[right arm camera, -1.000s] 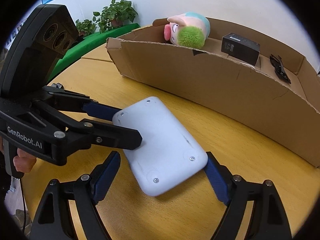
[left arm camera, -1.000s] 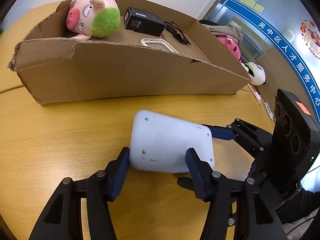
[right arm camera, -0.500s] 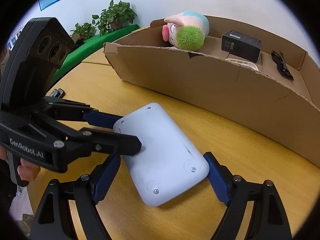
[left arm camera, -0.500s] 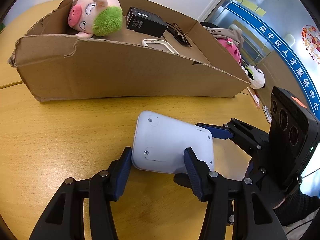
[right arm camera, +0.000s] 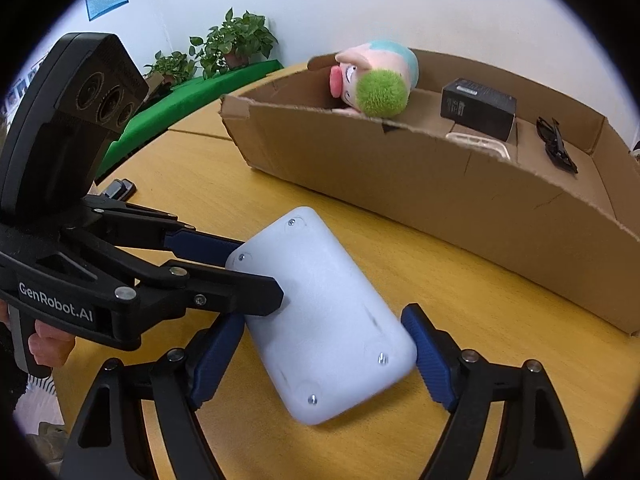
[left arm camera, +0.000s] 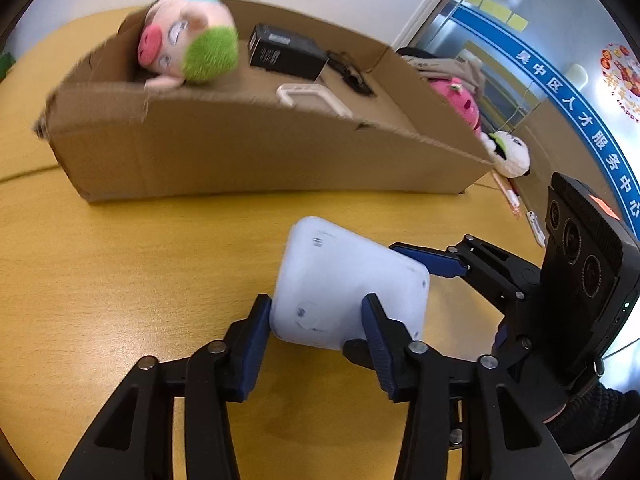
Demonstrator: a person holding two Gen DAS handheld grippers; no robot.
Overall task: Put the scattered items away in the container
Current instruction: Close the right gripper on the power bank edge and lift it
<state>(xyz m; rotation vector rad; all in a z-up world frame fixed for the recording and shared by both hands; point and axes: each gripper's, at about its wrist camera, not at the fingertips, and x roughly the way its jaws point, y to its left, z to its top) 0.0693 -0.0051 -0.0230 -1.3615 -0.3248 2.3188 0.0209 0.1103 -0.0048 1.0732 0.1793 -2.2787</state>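
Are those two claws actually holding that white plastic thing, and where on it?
The left gripper, jaws just closing, pinches the white case across one short end. The right gripper straddles its long sides, seemingly touching.

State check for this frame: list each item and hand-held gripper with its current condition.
white device: on the table, outside the box, screw side up
left hand-held gripper: jaws just closing, pads against the device's corner
right hand-held gripper: jaws straddle the device's end, contact unclear
cardboard box: open-topped, upright
pig plush: lying in the box
black box: in the box
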